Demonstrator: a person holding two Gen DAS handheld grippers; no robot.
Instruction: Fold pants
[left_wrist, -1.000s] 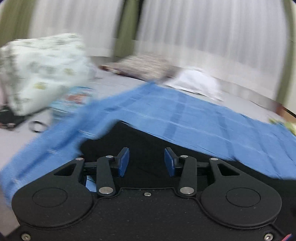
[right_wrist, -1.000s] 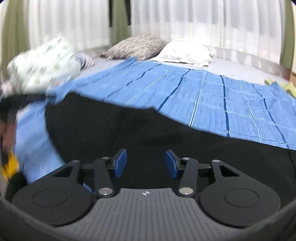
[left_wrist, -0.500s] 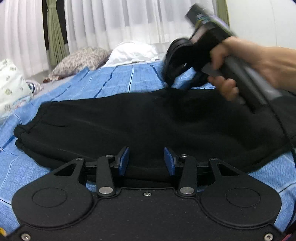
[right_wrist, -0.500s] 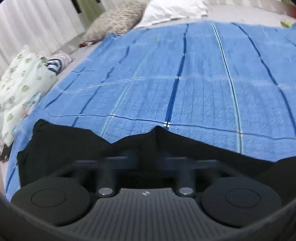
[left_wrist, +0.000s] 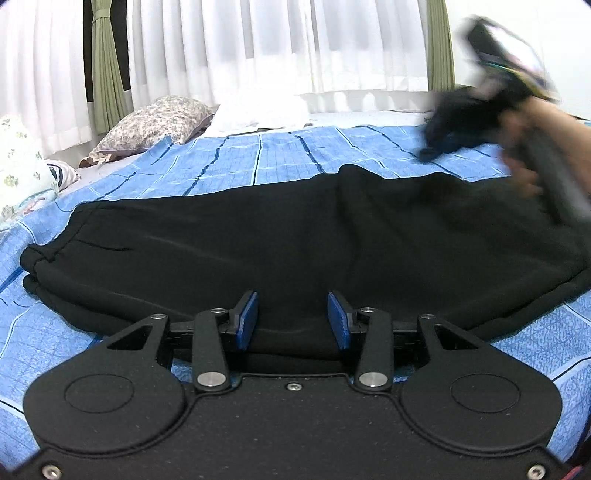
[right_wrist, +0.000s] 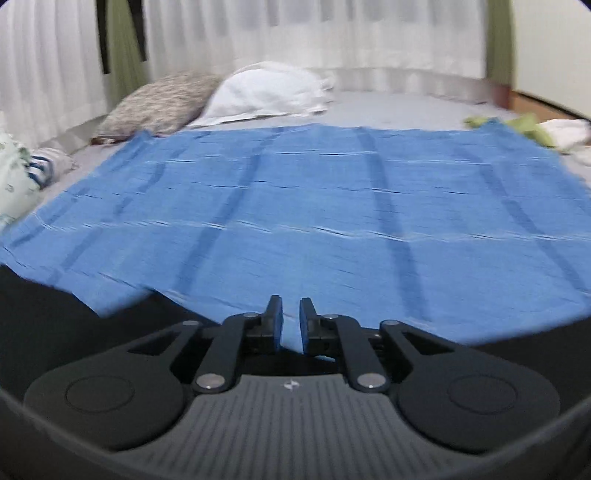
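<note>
Now lying flat across near blue checked blanket (left_wrist: 280, 158): black pants (left_wrist: 295, 240), cuffs at left edge. Left gripper (left_wrist: 291, 319) hovering over near pants edge, pads spread, gripping nothing. Right gripper (right_wrist: 287, 325) opening, narrow gap, only blanket showing between pads. Far half of blanket lying bare; pillows (right_wrist: 266, 92) beyond.

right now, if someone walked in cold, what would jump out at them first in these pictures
The long black fabric pants stretched across the blue checked bedspread fill the middle of the left wrist view. Their near edge lies between the parted blue pads of the left gripper. At the upper right a blurred hand holds the right gripper, its jaws opening with only bedspread showing between them.
</note>
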